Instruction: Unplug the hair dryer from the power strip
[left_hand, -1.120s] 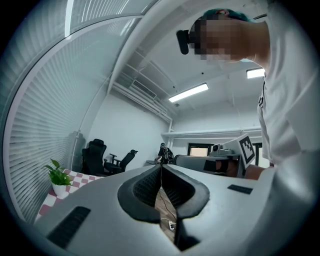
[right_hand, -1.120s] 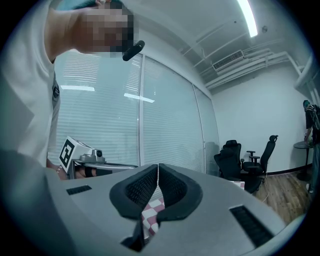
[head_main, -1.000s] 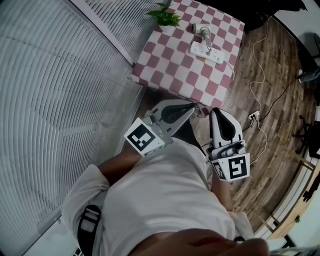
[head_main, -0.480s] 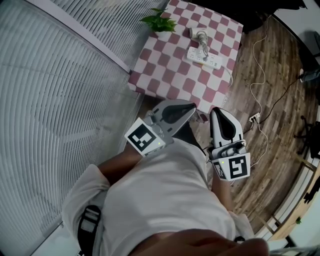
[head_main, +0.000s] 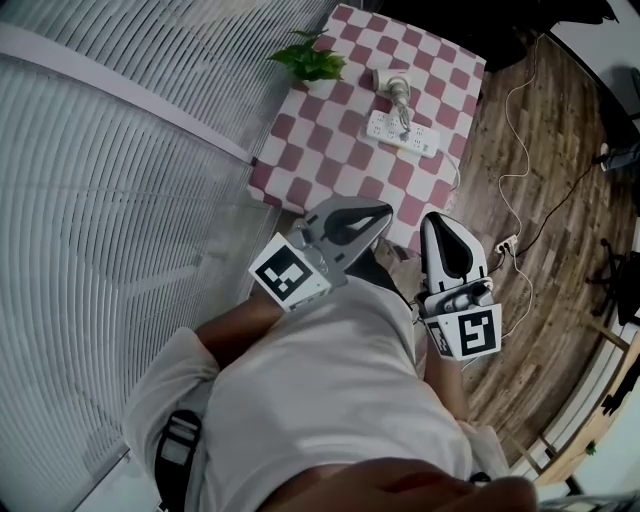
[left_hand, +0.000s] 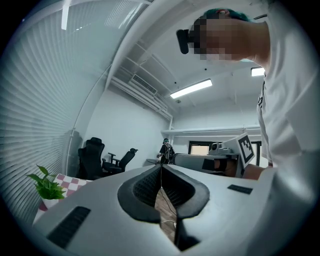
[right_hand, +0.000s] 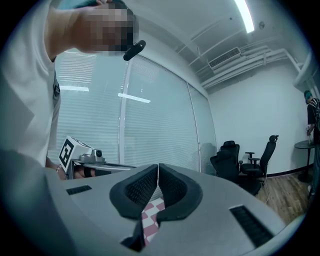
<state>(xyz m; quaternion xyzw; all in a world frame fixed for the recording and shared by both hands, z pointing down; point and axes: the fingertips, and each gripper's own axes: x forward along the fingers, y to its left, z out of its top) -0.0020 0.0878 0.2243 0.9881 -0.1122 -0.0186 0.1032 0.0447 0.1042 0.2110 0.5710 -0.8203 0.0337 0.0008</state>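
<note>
Holding left tool (head_main: 384, 213), right tool (head_main: 437, 221) closed, hair dryer (head_main: 392, 81) beside power strip (head_main: 403, 134)

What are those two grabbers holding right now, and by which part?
Nothing. The left gripper and right gripper both have their jaws shut and empty.

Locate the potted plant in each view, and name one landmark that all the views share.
Head view: potted plant at top centre, on the far corner of the checked tablecloth.
Left gripper view: lower left edge.
Right gripper view: not in it.
Shared landmark: the checked tablecloth, seen in all three.
</note>
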